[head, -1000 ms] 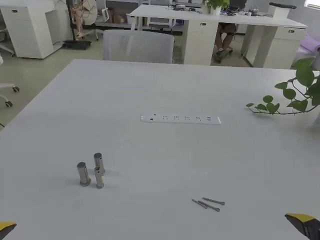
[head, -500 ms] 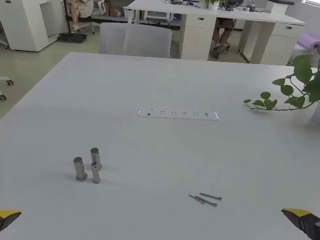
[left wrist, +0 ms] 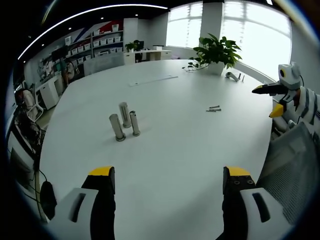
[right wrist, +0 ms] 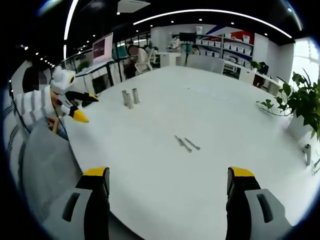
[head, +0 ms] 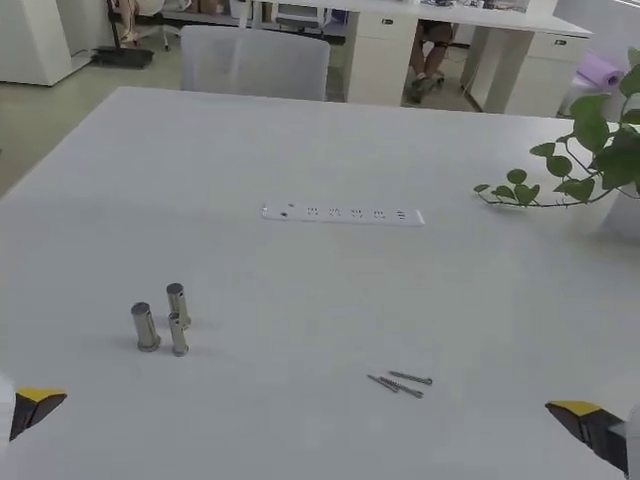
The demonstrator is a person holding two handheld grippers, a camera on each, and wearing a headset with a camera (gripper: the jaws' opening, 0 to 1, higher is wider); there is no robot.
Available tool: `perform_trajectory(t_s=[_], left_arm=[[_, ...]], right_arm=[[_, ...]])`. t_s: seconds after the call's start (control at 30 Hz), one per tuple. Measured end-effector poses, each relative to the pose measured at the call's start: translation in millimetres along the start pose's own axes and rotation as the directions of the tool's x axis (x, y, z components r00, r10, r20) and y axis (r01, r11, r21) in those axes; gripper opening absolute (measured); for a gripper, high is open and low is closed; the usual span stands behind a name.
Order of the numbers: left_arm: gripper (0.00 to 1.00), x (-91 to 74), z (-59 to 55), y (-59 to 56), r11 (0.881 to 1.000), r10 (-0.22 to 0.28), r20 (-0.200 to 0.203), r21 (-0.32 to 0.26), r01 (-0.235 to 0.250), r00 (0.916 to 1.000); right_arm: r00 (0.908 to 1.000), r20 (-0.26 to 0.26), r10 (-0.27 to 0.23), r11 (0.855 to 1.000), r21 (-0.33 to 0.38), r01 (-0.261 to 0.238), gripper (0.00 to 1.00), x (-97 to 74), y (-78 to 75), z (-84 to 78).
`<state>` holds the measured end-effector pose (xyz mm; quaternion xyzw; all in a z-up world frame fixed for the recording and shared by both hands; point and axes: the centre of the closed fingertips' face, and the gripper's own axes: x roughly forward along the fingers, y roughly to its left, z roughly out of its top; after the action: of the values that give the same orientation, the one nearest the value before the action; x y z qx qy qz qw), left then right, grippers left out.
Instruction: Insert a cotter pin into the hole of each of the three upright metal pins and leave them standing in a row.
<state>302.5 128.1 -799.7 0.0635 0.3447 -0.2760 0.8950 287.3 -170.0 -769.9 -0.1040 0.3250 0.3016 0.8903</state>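
Note:
Three upright metal pins stand bunched together on the white table at the left; they also show as the metal pins and the metal pins. Loose cotter pins lie at the right of centre, seen too as the cotter pins and the cotter pins. My left gripper is open and holds nothing, near the table's front left edge; one yellow fingertip shows in the head view. My right gripper is open and holds nothing, with a yellow fingertip at the front right.
A white power strip lies across the middle of the table. A potted plant trails leaves over the far right edge. A grey chair stands behind the table, with desks beyond it.
The head camera has tilted down, so everything sits higher and a little left in the picture. Both yellow fingertips show slightly more at the bottom corners. The pins have not moved.

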Motion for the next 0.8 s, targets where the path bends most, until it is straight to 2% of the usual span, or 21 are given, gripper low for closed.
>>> perform_trajectory(t_s=[0.13, 0.4, 0.47, 0.57, 0.8], left_arm=[[0.84, 13.0, 3.1, 2.0, 0.999, -0.024, -0.015, -0.032, 0.023, 0.9996], [0.78, 33.7, 16.9, 6.3, 0.999, -0.032, -0.008, -0.021, 0.032, 0.9995], [0.76, 37.1, 21.0, 9.0, 0.999, -0.033, -0.002, -0.019, 0.033, 0.9994], [0.73, 42.2, 31.9, 10.9, 0.997, -0.063, 0.022, -0.036, 0.063, 0.9978], [0.69, 53.7, 46.0, 24.5, 0.999, -0.037, 0.024, -0.026, 0.037, 0.9990]], right_arm=[[1.0000, 0.001, -0.001, 1.000, 0.003, 0.001, 0.99, -0.8, 0.2, 0.8], [1.0000, 0.000, -0.005, 1.000, 0.017, 0.005, 0.99, -1.7, 2.0, -1.1], [1.0000, 0.000, -0.003, 1.000, 0.021, 0.003, 0.99, -1.7, 2.6, -1.6], [1.0000, -0.009, -0.003, 1.000, 0.021, 0.003, 0.99, -1.4, 2.1, -3.4], [0.9998, -0.021, 0.004, 1.000, 0.020, -0.003, 0.98, -0.6, 1.7, -5.9]])
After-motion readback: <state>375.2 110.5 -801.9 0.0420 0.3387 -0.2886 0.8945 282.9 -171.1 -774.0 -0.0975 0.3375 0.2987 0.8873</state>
